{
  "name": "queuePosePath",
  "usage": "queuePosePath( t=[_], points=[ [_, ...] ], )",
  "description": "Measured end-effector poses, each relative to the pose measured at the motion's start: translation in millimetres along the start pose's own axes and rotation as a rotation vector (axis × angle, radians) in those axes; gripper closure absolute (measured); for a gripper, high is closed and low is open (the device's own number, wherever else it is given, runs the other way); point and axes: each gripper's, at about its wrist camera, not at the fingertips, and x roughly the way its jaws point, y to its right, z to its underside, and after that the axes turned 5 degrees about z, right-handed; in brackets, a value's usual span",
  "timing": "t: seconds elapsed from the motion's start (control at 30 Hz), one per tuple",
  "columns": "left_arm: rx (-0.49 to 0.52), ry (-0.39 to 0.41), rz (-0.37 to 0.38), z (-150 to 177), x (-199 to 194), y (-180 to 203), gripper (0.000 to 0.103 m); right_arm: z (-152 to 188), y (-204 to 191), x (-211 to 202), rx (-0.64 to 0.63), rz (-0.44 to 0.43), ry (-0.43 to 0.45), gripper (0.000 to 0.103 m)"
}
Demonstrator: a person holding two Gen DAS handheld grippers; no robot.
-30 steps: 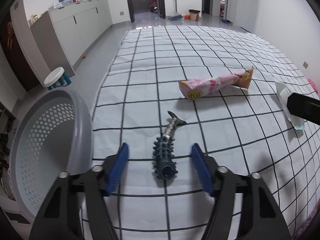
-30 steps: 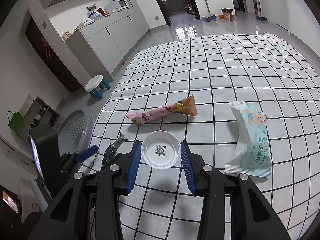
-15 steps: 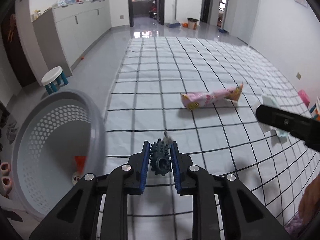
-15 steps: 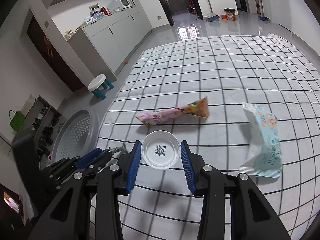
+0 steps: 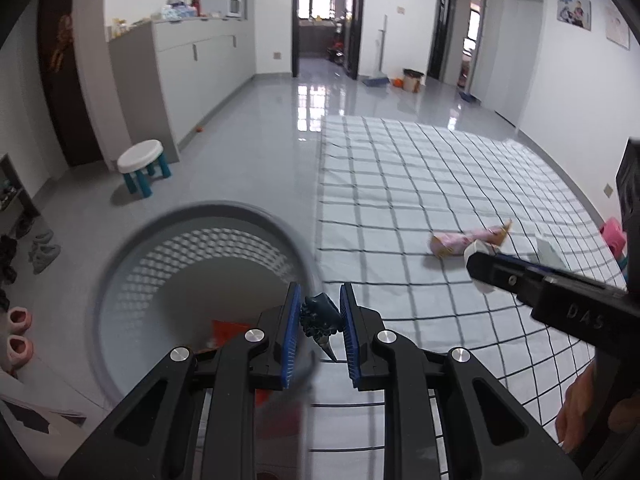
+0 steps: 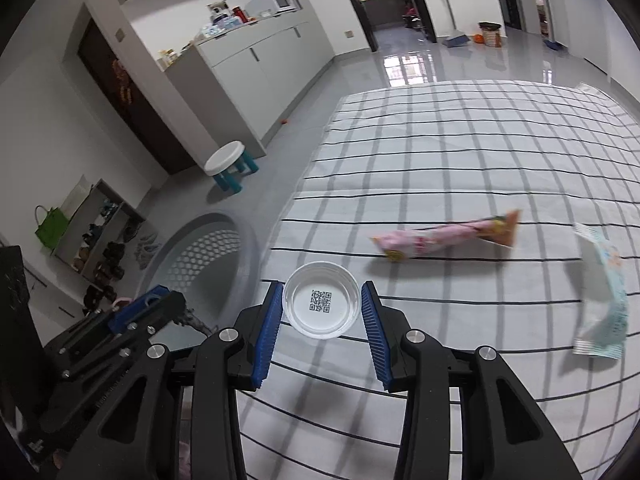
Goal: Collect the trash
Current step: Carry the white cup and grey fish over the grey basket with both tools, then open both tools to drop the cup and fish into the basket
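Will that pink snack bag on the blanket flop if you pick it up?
Probably. The pink snack bag looks like thin, crinkled wrapper, so it likely bends and weighs little. Its long flattish shape probably won't roll far. The glossy film may slip in a tool.

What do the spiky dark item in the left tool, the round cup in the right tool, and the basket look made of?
Spiky item: probably rubber or soft plastic, matte, with moulded nubs. Cup: thin clear plastic, see-through walls. Basket: grey moulded plastic with perforated walls.

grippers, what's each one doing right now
Left gripper: shut on the spiky toy.
Right gripper: shut on the clear cup.
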Motion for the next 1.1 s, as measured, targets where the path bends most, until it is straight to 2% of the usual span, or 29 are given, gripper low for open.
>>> queuePosePath(
  t=[0.23, 0.5, 0.83, 1.1],
  points=[
    [-0.053, 0.037, -0.082, -5.8, -17.6, -49.8, 0.083, -2.4, -51.0, 18.5, -0.05, -0.073, -0.024, 0.064],
    [-0.13, 0.025, -0.17, 3.0, -10.4, -101.8, 0.083, -1.9, -104.8, 44.9, -0.129, -0.125, -0.067, 0.064],
    [-0.191, -0.001, -0.21, 18.7, 2.0, -130.0, 0.083, -0.2, -139.1, 76.7, -0.221, -0.131, -0.121, 0.064],
    [-0.212, -0.016, -0.221, 27.0, 6.3, -140.6, 0.083, 4.5, -147.8, 91.7, -0.253, -0.128, -0.155, 0.064]
  ],
)
